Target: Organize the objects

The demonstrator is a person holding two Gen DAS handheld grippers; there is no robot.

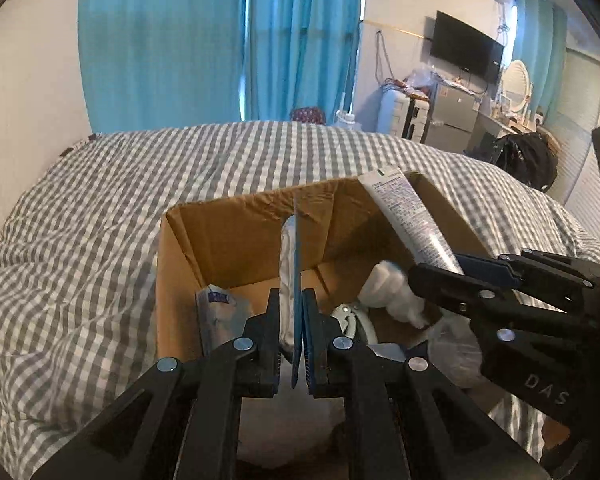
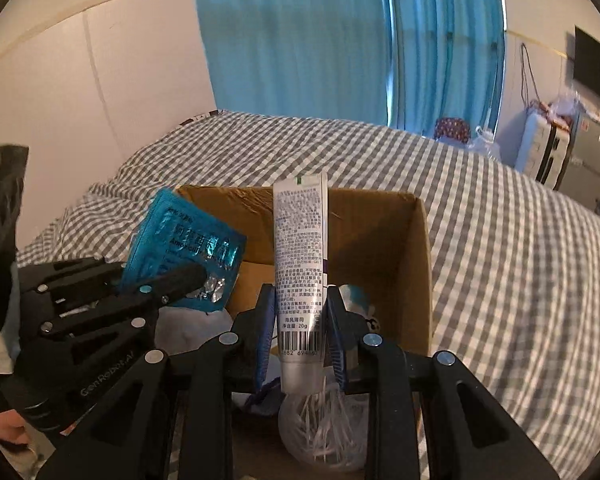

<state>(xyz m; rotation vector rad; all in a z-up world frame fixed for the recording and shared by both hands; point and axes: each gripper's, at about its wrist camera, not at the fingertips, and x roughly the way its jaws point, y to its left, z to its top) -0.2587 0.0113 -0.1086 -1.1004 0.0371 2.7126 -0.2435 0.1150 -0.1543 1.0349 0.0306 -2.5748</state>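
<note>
A cardboard box sits open on a bed w/ a grey-and-white checked cover, both grippers held over its near side. The left gripper is clamped on a blue foil pill pack, seen edge-on in the left wrist view as a thin upright blue strip between the pads; in the right wrist view the same pack shows its printed face, tilted, w/ torn silver foil at its lower corner, above the box's left side. The right gripper is clenched on a white tube w/ small print and a barcode near the gripped end; the tube stands upright between the fingers, its flat crimped end up, over the box's middle. From the left wrist view the tube leans up and left from the right gripper, above the box's right wall. Inside the box: a white sachet against the left wall, a white cotton roll toward the right, a silvery wrapped item behind the blue pack, and a clear bag of white cotton swabs just below the tube. Blue curtains hang behind the bed; a TV is mounted on the wall at right.
</note>
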